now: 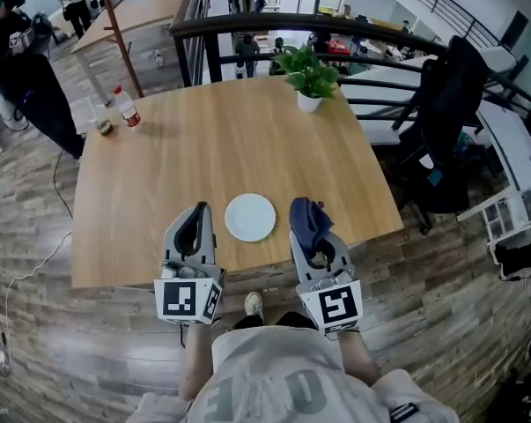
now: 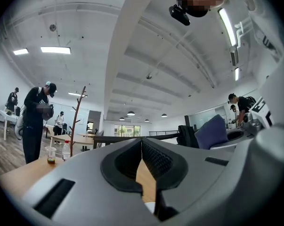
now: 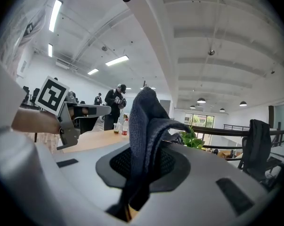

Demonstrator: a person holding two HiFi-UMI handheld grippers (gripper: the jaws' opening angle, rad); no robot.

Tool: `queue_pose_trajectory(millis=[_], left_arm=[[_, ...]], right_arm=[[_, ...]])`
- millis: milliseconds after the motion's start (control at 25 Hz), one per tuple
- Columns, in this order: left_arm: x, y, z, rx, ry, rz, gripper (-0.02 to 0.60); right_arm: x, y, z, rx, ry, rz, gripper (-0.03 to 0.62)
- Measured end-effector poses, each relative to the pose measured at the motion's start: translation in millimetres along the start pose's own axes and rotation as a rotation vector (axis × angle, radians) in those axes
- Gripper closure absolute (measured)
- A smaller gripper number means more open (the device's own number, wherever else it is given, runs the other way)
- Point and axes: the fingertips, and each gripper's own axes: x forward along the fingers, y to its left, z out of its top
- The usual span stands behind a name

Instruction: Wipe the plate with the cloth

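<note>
My right hand-held gripper (image 1: pixel 306 214) is clenched on the dark blue cloth (image 3: pixel 144 121); my left hand-held gripper (image 1: pixel 198 213) is clenched and empty. The white plate (image 1: pixel 250 217) lies between them, near the wooden surface's (image 1: pixel 203 139) front edge

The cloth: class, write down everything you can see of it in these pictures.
The cloth is dark blue, with a nubbly woven look, bunched and folded. It stands upright, pinched between the closed jaws of the right gripper, its top drooping over. In the head view it is right of the white plate, clear of it.
</note>
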Motion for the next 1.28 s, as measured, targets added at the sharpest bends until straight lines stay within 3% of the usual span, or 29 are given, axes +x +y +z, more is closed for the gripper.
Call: queue_pose_trajectory(millis=[200,360,1000,1160,1280], left_arm=[[30,11,-25,-0.061,0.047,-0.001,0.572],[47,11,-33,-0.050,0.081,0.016,0.572],[99,9,-12,0.013,0.082,0.133,0.572],[110,13,-22,-0.015,0.118,0.125,0.572],[115,25,-45,-0.084,0.196,0.113,0.571]], right_arm=[[32,-14,-2,-0.057,0.028,0.026,0.537],[52,-28,-12,-0.035,0.048,0.061,0.539],[98,-83,-3,0.022,-0.046,0.211,0.539],[114,-86,-8,0.009,-0.028,0.231,0.539],[124,-84,-8,0.006,-0.010,0.234,0.539]])
